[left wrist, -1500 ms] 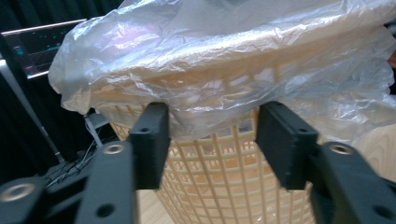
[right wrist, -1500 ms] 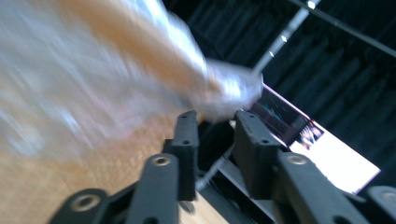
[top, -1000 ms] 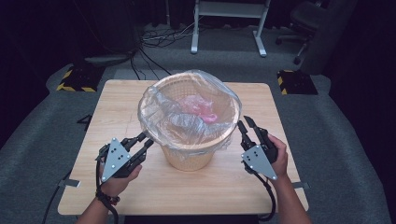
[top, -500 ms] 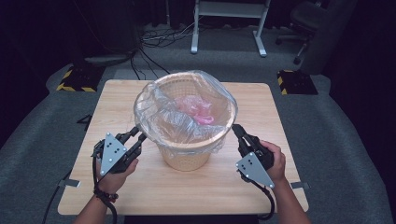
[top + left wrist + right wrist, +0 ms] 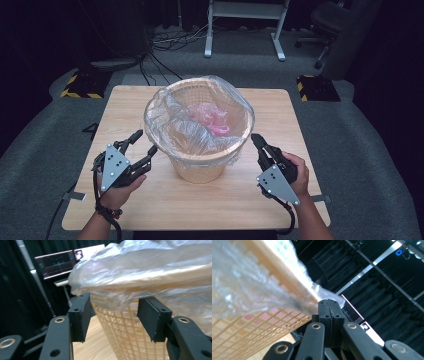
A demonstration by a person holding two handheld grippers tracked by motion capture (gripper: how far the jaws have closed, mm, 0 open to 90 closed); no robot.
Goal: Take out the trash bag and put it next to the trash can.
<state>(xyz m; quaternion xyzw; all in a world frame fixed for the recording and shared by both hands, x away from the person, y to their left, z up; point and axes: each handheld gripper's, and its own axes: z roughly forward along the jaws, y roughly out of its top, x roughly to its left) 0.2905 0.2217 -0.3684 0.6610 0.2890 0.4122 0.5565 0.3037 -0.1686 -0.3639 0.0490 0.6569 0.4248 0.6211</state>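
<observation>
Liner [image 5: 170,117] fitting seems underway: left gripper [image 5: 141,149] fingers apart beside the basket [image 5: 200,167], right gripper [image 5: 260,146] fingers together, possibly pinching film. Next, grasp the overhang.

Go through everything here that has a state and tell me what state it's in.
Basket: upright on the table, lined with a bag.
Plastic bag: open, draped over the basket rim.
Pink item: lying inside the bag.
Left gripper: open, beside the bag's edge.
Right gripper: shut.
</observation>
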